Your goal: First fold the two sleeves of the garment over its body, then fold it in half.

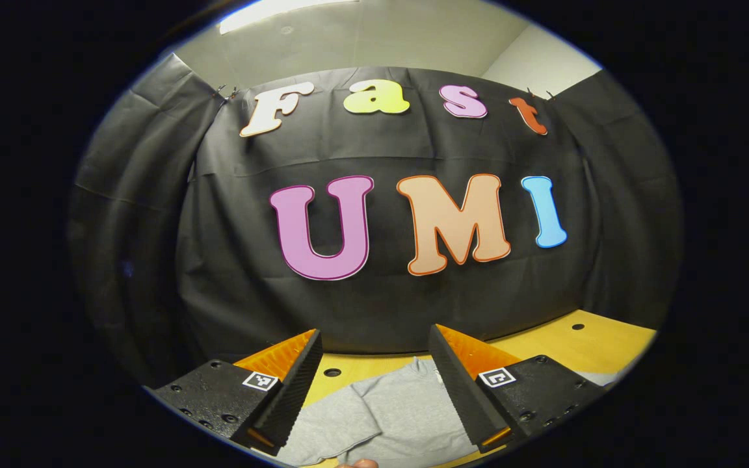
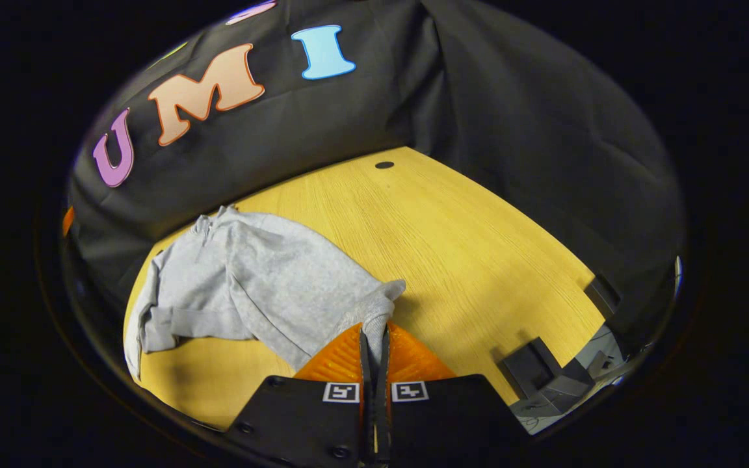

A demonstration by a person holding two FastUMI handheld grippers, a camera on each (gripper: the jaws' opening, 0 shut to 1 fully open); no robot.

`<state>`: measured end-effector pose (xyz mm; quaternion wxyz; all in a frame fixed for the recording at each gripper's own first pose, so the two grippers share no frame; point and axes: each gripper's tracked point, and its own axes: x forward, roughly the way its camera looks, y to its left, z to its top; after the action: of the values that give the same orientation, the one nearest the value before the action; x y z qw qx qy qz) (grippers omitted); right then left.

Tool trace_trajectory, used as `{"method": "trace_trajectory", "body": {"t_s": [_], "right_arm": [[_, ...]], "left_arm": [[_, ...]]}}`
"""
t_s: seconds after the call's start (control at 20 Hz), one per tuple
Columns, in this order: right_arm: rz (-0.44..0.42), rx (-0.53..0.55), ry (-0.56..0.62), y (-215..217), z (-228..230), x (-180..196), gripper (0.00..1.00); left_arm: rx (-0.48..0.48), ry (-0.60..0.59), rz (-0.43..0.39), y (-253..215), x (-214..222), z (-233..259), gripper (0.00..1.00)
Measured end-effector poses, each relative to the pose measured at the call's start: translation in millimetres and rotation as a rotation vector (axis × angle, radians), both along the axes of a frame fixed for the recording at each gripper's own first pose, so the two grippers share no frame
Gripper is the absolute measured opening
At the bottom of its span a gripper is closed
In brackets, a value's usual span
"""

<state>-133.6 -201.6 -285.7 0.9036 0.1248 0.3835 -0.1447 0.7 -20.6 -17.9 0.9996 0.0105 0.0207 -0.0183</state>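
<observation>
the grey garment (image 2: pixel 244 286) is lying on the wooden table (image 2: pixel 465 247), toward its left part near the black wall, as the right gripper view is showing it. the right gripper (image 2: pixel 374 338) is clenching on a sleeve end (image 2: pixel 381 302): both fingers are pressing the cloth between them, and the cuff is sticking out just beyond the tips. in the left gripper view, the left gripper (image 1: pixel 374 364) is released, its jaws standing wide apart, and it is hanging above the garment (image 1: pixel 387 416) without touching it, pointing more to the wall than to the table.

i am judging that the first step is in hand, the folding of a sleeve over the body. the other sleeve (image 2: pixel 186 325) is looking already laid across, but i cannot tell this for sure. the next move is asking the right gripper to carry the sleeve over the body, lay it flat, and only then release.
</observation>
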Motion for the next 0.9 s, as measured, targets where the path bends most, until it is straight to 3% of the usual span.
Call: {"method": "trace_trajectory", "body": {"t_s": [0.5, 0.9], "right_arm": [[0.054, 0.029, -0.154, 19, 62, 95, 0.04], [0.161, 0.052, -0.227, 76, 87, 169, 0.04]], "left_arm": [[0.022, -0.005, 0.095, 47, -14, 4, 0.95], [0.047, 0.004, 0.215, 108, -38, 3, 0.95]]}}
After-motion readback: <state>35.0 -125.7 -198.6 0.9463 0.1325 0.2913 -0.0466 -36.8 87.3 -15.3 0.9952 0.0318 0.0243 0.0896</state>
